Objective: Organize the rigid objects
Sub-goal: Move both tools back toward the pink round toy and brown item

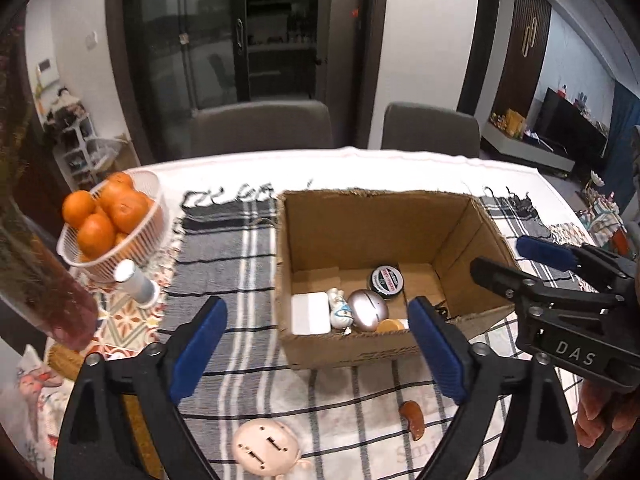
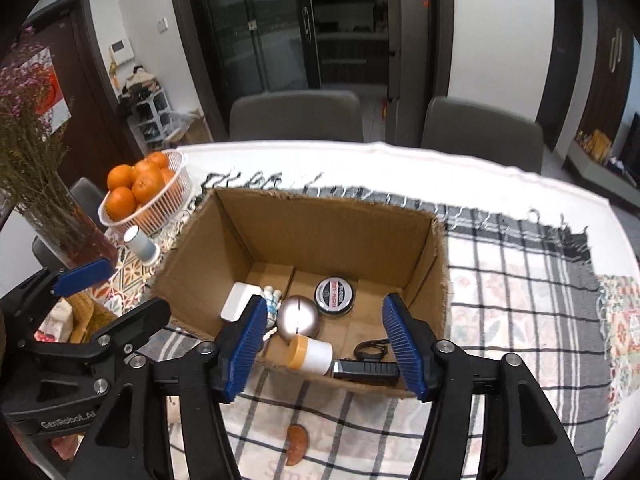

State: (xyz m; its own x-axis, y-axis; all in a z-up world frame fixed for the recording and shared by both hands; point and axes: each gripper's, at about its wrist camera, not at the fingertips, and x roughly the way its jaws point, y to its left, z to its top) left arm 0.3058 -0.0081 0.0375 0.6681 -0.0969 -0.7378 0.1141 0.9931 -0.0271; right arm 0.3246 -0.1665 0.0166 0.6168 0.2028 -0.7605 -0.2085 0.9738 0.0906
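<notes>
Both grippers, left gripper (image 1: 316, 354) and right gripper (image 2: 324, 346), spread empty; I take the pink face toy (image 1: 266, 446) next, straddle it squarely, then the box (image 1: 384, 350).

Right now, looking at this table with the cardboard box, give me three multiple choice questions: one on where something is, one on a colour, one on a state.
1. Where does the black round tin lie?
A. inside the cardboard box
B. in the white basket
C. on the cloth in front of the box

2. What colour is the cap of the small white jar in the box?
A. blue
B. orange
C. black

3. How does the right claw stand?
A. shut on the jar
B. shut on nothing
C. open, holding nothing

Answers:
1 A: the tin rests on the box floor, beside the silver egg-shaped object.
2 B: the cap end of the jar, which lies on its side, is orange.
3 C: its blue pads stand wide apart above the near wall of the box, nothing between them.
</notes>
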